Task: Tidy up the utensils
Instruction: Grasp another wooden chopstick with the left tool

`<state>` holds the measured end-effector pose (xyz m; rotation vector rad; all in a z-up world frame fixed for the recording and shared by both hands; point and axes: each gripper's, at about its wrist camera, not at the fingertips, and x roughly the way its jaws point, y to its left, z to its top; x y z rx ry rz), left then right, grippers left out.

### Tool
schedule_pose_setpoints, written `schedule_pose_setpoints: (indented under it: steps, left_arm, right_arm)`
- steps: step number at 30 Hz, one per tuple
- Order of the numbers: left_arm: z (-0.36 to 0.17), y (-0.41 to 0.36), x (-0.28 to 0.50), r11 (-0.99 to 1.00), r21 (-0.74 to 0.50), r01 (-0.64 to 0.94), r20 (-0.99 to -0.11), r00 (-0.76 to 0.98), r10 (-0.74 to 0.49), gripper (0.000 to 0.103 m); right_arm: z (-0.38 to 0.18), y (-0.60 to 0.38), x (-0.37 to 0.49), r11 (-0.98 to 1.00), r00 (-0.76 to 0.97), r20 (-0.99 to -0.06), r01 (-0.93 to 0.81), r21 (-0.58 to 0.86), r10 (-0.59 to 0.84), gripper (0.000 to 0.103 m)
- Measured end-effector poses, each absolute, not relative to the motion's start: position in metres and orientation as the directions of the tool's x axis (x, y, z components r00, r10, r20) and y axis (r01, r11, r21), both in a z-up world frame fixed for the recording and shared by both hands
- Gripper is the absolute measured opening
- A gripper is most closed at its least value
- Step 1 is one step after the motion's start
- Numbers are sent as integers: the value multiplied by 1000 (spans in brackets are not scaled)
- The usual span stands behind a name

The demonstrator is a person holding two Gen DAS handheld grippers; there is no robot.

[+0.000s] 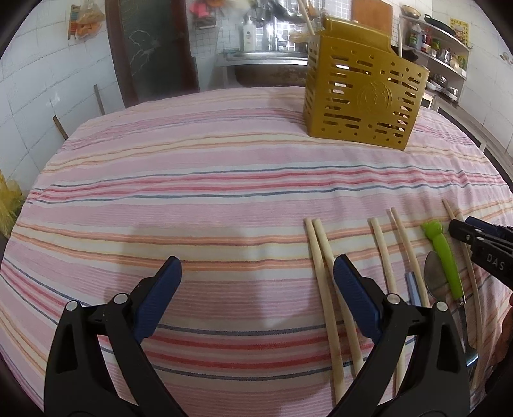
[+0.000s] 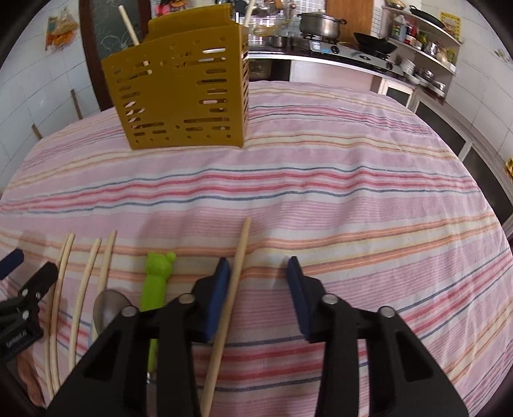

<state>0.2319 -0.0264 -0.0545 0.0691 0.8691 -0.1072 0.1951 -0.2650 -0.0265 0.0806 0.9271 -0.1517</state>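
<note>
Right fingers (image 2: 258, 266) parted around chopstick (image 2: 239, 256), unpinched | left fingers (image 1: 256, 272) wide, empty | cloth (image 2: 352, 192) bare ahead

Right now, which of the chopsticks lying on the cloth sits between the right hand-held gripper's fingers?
The lone chopstick right of the green-handled utensil, lying beside the right hand-held gripper left pad; the other four lie further left.

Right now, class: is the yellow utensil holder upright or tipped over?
Upright. The yellow holder stands on its base on the striped cloth, chopsticks poking out the top.
</note>
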Motion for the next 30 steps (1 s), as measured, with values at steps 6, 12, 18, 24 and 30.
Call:
schedule_pose_setpoints:
  steps: [6, 12, 18, 24, 30]
  left_arm:
    - [-56, -27, 232, 993, 15, 121, -771, 633, -65, 93]
    - [-56, -24, 230, 993, 17, 114, -777, 627, -59, 93]
    - [-61, -27, 232, 993, 38, 110, -794, 607, -37, 93]
    - [-62, -30, 242, 996, 29, 89, -807, 590, -29, 88]
    - [-55, -43, 243, 993, 32, 112, -804, 593, -41, 44]
  right_arm:
    - [-26, -270, 194, 985, 599, -798, 167, 36, -72, 32]
    - [-28, -270, 194, 984, 607, -791, 172, 44, -71, 32]
    - [-28, -269, 193, 984, 609, -789, 175, 40, -76, 32]
    - [-28, -260, 200, 982, 599, -792, 191, 3, -115, 34]
    - [-26, -255, 205, 978, 585, -800, 210, -8, -133, 27]
